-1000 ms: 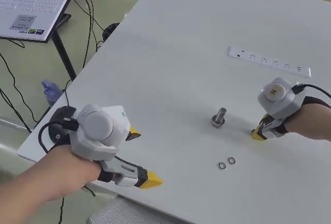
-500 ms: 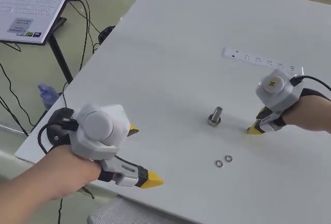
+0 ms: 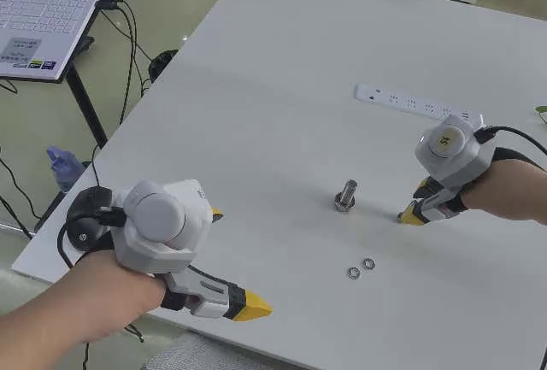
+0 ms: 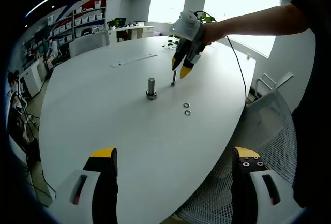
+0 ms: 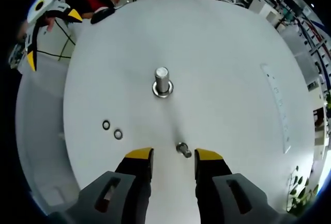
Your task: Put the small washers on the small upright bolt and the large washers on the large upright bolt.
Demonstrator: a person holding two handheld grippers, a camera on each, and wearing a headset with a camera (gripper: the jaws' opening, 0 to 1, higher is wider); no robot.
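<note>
Not much has moved in the last sec: the whole scene slid over bc the headset turned, not the things. The right gripper (image 3: 414, 202) stays low on the desk (image 3: 256, 88) w/ the small bolt (image 5: 182, 149) standing upright betw its tips. Its jaws are a little apart and grip nothing. The left gripper (image 3: 232, 260) still hangs at the near desk edge, jaws wide open & empty. The two small washers (image 3: 368, 263) lie flat where they were, side by side, betw the big bolt (image 3: 345, 196) and the near edge. So I'd say the task is still at its start: both bolts up, no loose washer picked up yet. There's a ring at the foot of the big bolt, but I can't tell if it's the bolt head or washers already on

Room: plenty of bare desk all round the bolts. The washers sit toward the front edge w/ a mesh chair (image 4: 269, 131) just beyond it, so a careless nudge could send one off. The power strip (image 3: 419, 103) is well apart at the far side, and the laptop (image 3: 38, 11) is off the desk to the left
</note>
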